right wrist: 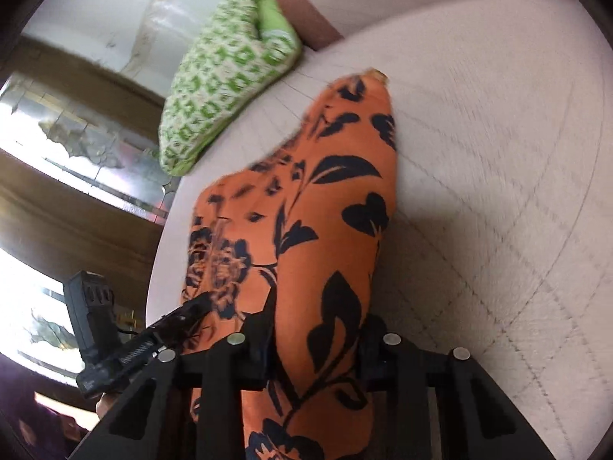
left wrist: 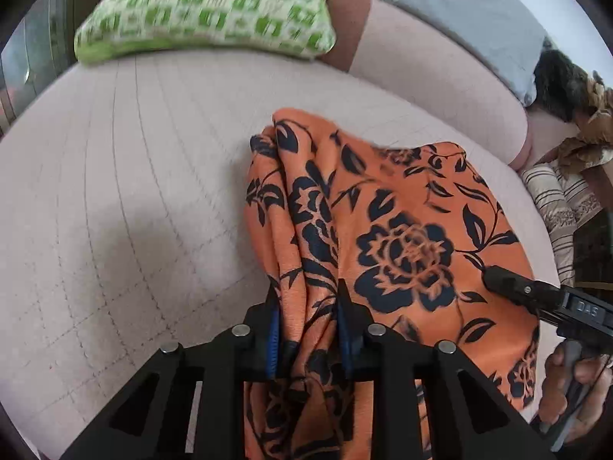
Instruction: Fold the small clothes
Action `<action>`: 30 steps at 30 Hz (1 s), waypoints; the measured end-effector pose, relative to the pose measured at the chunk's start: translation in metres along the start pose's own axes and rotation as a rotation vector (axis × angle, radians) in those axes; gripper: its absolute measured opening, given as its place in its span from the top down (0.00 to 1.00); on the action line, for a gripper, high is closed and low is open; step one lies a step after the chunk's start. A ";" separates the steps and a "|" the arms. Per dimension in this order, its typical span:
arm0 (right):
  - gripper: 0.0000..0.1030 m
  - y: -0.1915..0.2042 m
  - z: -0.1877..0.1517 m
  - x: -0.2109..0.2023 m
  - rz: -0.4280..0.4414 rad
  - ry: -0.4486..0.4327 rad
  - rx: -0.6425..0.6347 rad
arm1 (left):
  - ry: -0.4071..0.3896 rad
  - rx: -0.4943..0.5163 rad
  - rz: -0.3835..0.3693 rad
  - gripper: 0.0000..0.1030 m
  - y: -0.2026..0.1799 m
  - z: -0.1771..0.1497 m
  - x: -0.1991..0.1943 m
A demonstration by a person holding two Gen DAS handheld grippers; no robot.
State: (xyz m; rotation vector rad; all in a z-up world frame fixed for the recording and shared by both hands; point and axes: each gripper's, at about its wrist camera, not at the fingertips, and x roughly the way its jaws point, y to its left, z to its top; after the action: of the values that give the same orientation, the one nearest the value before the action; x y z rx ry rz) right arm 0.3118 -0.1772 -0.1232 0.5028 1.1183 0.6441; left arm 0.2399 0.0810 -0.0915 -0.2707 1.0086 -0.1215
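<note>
Left wrist view: left gripper [left wrist: 308, 303] is clenched on a bunched edge of the orange flowered cloth [left wrist: 402, 222], blue pads [left wrist: 272, 341] pressing folds from both sides. Cloth hangs from the grip and drapes onto the pale quilted bed [left wrist: 115, 191], toward its right side. Right gripper [left wrist: 498, 280] comes in from the right, tip against the cloth; can't tell from here whether it grips. Green patterned pillow [left wrist: 207, 11] sits at the far edge, grey pillow [left wrist: 471, 11] at far right corner.

Right wrist view: right gripper [right wrist: 318, 326] is clamped on the cloth [right wrist: 329, 199] too, fabric running up between its fingers, far end resting on the bed [right wrist: 498, 153]. Left gripper [right wrist: 184, 318] just beside, at the cloth's left edge. Green pillow [right wrist: 226, 84] beyond.

Step, prob.: both ends lifted, cloth being carried over for a fold. Next move needs: both grips kept level, edges matched, cloth lowered flat onto bed before letting go; thin fabric looks slippery, may bunch.
</note>
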 end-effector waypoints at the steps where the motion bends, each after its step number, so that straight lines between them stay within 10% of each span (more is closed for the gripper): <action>1: 0.68 0.008 0.002 -0.007 0.001 -0.013 -0.032 | -0.011 0.002 -0.023 0.76 -0.007 0.002 -0.005; 11: 0.68 0.005 0.032 -0.128 -0.024 -0.190 -0.150 | -0.147 0.098 -0.130 0.75 -0.120 0.039 -0.038; 18: 0.66 -0.088 0.023 -0.113 -0.064 -0.154 -0.005 | 0.058 0.122 -0.075 0.72 -0.141 0.021 0.044; 22: 0.44 -0.134 0.004 -0.096 -0.144 -0.101 0.143 | 0.041 0.125 -0.022 0.40 -0.134 0.013 0.047; 30: 0.38 -0.069 0.013 -0.146 -0.222 -0.269 -0.011 | -0.051 0.123 0.019 0.38 -0.119 0.029 0.004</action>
State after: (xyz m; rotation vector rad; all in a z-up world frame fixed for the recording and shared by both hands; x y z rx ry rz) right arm 0.2961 -0.3288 -0.0685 0.4341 0.8993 0.3766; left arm 0.2695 -0.0295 -0.0466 -0.1511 0.9488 -0.1579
